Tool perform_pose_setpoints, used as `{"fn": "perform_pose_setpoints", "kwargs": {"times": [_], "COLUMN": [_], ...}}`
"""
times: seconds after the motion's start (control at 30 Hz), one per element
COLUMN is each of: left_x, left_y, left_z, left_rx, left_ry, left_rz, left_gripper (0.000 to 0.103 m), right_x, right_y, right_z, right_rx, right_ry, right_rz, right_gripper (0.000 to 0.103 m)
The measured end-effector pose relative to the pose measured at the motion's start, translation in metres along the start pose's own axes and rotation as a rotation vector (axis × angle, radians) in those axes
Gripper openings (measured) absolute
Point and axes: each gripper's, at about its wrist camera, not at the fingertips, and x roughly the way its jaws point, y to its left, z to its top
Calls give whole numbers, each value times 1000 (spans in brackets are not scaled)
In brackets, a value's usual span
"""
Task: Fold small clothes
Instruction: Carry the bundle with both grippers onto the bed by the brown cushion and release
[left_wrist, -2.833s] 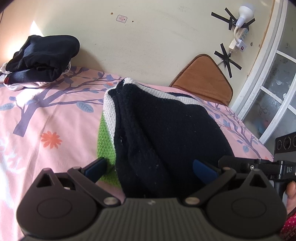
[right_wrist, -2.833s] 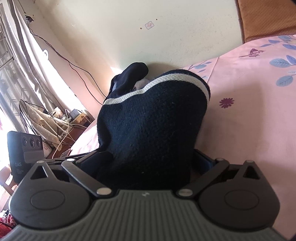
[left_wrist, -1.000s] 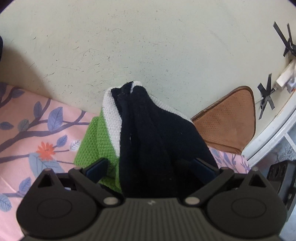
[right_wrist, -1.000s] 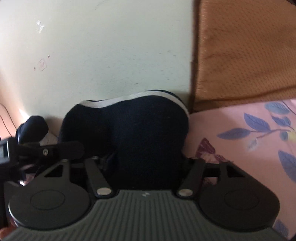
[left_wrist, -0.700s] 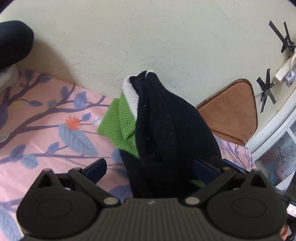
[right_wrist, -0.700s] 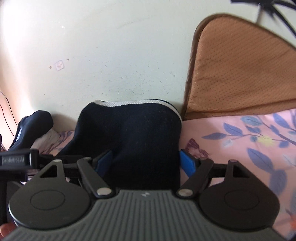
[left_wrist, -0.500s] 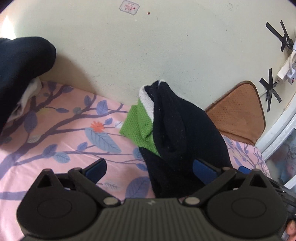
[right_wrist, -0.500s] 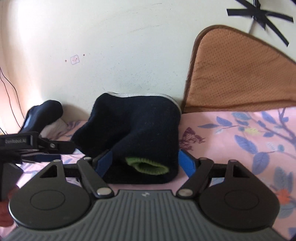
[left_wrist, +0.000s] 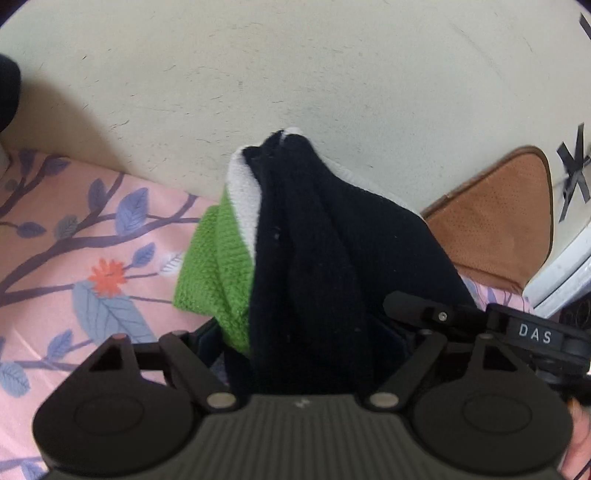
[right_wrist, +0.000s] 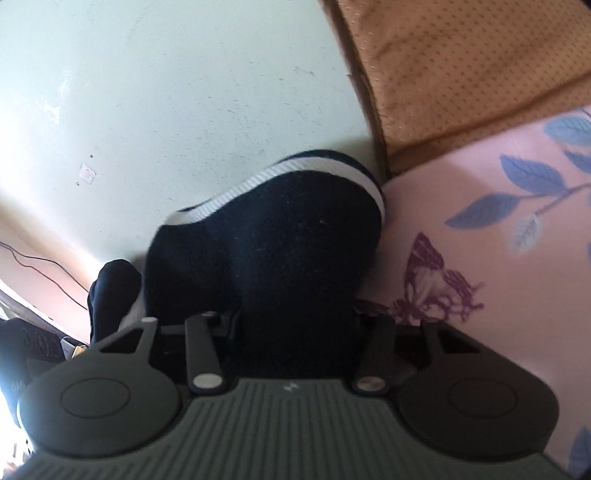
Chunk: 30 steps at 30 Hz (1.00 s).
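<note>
A folded knit sweater (left_wrist: 325, 266), dark navy with a white band and a green part (left_wrist: 214, 266), sits bunched between my two grippers close to the cream wall. My left gripper (left_wrist: 303, 354) is shut on its near edge; the fingertips are hidden by the fabric. In the right wrist view the same sweater (right_wrist: 280, 251) shows its navy side and white stripe, and my right gripper (right_wrist: 295, 332) is shut on it. The right gripper also shows in the left wrist view (left_wrist: 480, 321), at the sweater's right side.
The pink floral bedsheet (left_wrist: 74, 258) lies under the sweater and runs up to the wall (left_wrist: 295, 74). A brown cushion (left_wrist: 498, 229) leans on the wall at the right. A dark pile of clothes (right_wrist: 110, 291) lies at the left by the wall.
Half a second ago both grippers stood open with the sweater resting on the bed. Both have since closed on it and moved in toward the wall.
</note>
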Motion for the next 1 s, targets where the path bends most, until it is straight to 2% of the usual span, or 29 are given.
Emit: {"fn": "perform_pose_setpoints", "kwargs": {"times": [0.1, 0.23, 0.33, 0.43, 0.5, 0.57, 0.63, 0.67, 0.7, 0.73, 0.8, 0.9, 1.0], "left_x": [2, 25, 59, 106, 130, 133, 135, 133, 129, 124, 104, 55, 4], "left_y": [-39, -118, -178, -218, -226, -226, -221, -221, -221, -222, -222, -215, -192], "left_z": [-2, -9, -15, -23, -30, -34, -36, -37, -39, -41, -47, -65, -93], "left_rx": [40, 134, 215, 220, 198, 195, 185, 196, 205, 209, 228, 284, 341], "left_ry": [12, 4, -2, 79, 101, 60, 57, 50, 43, 36, 10, -82, -165], "left_rz": [-63, -201, -260, -253, -223, -233, -249, -245, -230, -204, -159, -136, -96], "left_gripper": [71, 69, 69, 69, 77, 82, 81, 82, 83, 88, 89, 90, 96], "right_x": [-22, -93, -153, -180, -183, -182, -184, -182, -180, -182, -188, -192, -203], "right_y": [7, -11, -45, -88, -118, -149, -145, -146, -148, -148, -150, -155, -154], "right_z": [1, 6, 13, 20, 18, 16, 23, 22, 20, 20, 21, 23, 16], "right_rx": [-112, -200, -198, -140, -96, 23, -18, -38, -26, -23, -27, 4, 35], "right_ry": [-15, -157, -295, -361, -366, -367, -367, -369, -370, -372, -396, -437, -513], "right_rz": [-26, -110, -215, -350, -394, -341, -346, -354, -354, -360, -347, -322, -310], "right_gripper": [43, 43, 44, 44, 45, 48, 48, 51, 59, 66, 69, 69, 71]}}
